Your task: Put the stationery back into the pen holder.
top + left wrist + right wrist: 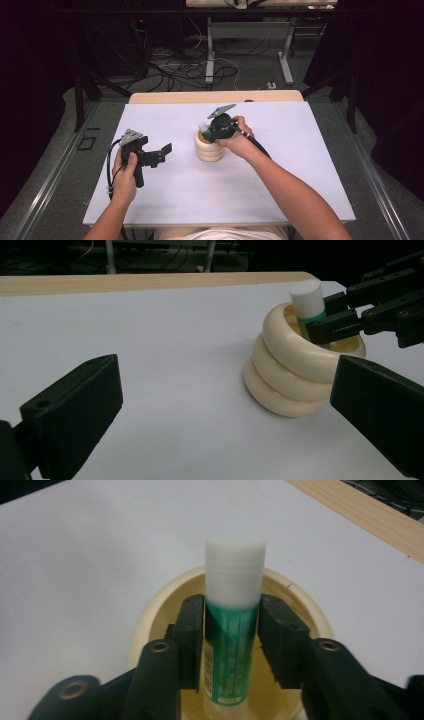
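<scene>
A green glue stick [234, 575] with a white cap stands upright inside a cream ribbed cup [209, 150] near the middle of the white table [280, 190]. My right gripper [232, 640] reaches over the cup's rim [165, 600], and both its pads lie against the stick's green body. In the left gripper view the stick [306, 297] pokes up out of the cup [285, 375] with the right gripper [332, 315] on it. My left gripper [165, 150] rests to the left of the cup, pointing at it; its jaws stand wide open around nothing [225, 405].
The white sheet covers a wooden table whose bare edge [215, 96] shows at the far side. Beyond it are table legs and loose cables [190, 70] on the floor. Dark frame bars stand at both sides.
</scene>
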Action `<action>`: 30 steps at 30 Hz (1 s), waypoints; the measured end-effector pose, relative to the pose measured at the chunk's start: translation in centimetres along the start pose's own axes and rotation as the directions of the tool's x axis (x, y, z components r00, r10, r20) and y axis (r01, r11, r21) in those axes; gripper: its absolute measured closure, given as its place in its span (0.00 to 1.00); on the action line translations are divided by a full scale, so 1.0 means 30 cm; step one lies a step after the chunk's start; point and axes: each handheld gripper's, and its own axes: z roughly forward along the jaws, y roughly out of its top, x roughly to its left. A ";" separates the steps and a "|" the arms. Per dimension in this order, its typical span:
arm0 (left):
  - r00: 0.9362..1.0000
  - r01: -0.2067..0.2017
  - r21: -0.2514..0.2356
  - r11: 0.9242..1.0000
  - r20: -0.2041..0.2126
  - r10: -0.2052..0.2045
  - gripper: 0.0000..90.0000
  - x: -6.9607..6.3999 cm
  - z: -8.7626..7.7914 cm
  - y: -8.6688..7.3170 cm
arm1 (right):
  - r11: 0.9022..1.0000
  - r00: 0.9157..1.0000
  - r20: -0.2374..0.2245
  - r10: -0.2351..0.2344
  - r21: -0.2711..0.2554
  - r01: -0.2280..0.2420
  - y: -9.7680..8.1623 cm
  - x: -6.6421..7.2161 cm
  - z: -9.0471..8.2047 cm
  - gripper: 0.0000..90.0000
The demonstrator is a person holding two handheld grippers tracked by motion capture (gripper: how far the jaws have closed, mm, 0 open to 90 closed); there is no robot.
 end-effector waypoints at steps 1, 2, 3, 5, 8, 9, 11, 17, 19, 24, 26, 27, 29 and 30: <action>1.000 0.000 0.001 1.000 -0.001 0.000 0.00 0.000 0.000 0.000 | 1.000 1.000 0.000 0.001 -0.006 -0.001 0.002 0.000 -0.004 0.65; 1.000 0.000 0.000 1.000 -0.001 0.000 0.00 0.000 0.001 0.000 | 1.000 1.000 -0.001 0.004 -0.017 -0.004 0.003 0.001 -0.009 0.62; 1.000 0.001 0.002 1.000 0.000 -0.001 0.00 0.000 0.001 0.000 | 1.000 1.000 0.001 0.002 -0.028 -0.002 0.005 0.003 -0.015 0.60; 1.000 -0.001 0.001 1.000 0.000 0.001 0.00 0.000 0.002 0.000 | 1.000 1.000 0.001 -0.006 -0.030 0.006 0.010 0.008 -0.029 0.57; 1.000 -0.002 0.000 1.000 0.000 0.002 0.00 -0.001 0.002 0.000 | 0.998 1.000 0.012 -0.021 -0.065 0.021 0.011 0.013 -0.046 0.51; 1.000 -0.002 0.000 1.000 0.000 0.002 0.00 -0.001 0.002 0.001 | 0.998 1.000 0.008 -0.013 -0.063 0.014 0.011 0.014 -0.052 0.48; 1.000 -0.001 0.002 1.000 0.000 0.001 0.00 -0.001 0.001 0.001 | 0.997 1.000 0.011 -0.010 -0.076 0.011 0.008 0.014 -0.061 0.44; 1.000 -0.001 0.001 1.000 0.000 0.001 0.00 -0.001 0.002 0.001 | 0.993 0.999 0.025 -0.039 -0.106 0.042 0.005 0.013 -0.103 0.41; 1.000 -0.004 0.001 1.000 -0.001 0.004 0.00 -0.001 0.002 0.002 | 0.992 0.999 0.029 -0.033 -0.122 0.036 0.005 0.013 -0.120 0.38; 1.000 -0.002 0.001 1.000 -0.001 0.002 0.00 0.000 0.002 0.001 | 0.985 0.999 0.043 -0.034 -0.170 0.040 0.008 0.014 -0.158 0.24; 1.000 -0.002 0.001 1.000 -0.001 0.002 0.00 -0.001 0.002 0.001 | 0.985 0.998 0.050 -0.042 -0.166 0.050 0.008 0.014 -0.177 0.16; 1.000 -0.003 0.001 1.000 -0.001 0.003 0.00 -0.001 0.002 0.002 | 0.985 0.998 0.054 -0.038 -0.166 0.046 0.006 0.014 -0.184 0.17; 1.000 -0.003 0.000 1.000 -0.001 0.003 0.00 -0.001 0.001 0.002 | 0.985 0.998 0.065 -0.026 -0.167 0.037 0.001 0.012 -0.200 0.16; 1.000 -0.004 0.000 1.000 -0.001 0.004 0.00 0.000 0.001 0.002 | 0.985 0.997 0.064 -0.039 -0.164 0.049 -0.006 0.009 -0.212 0.16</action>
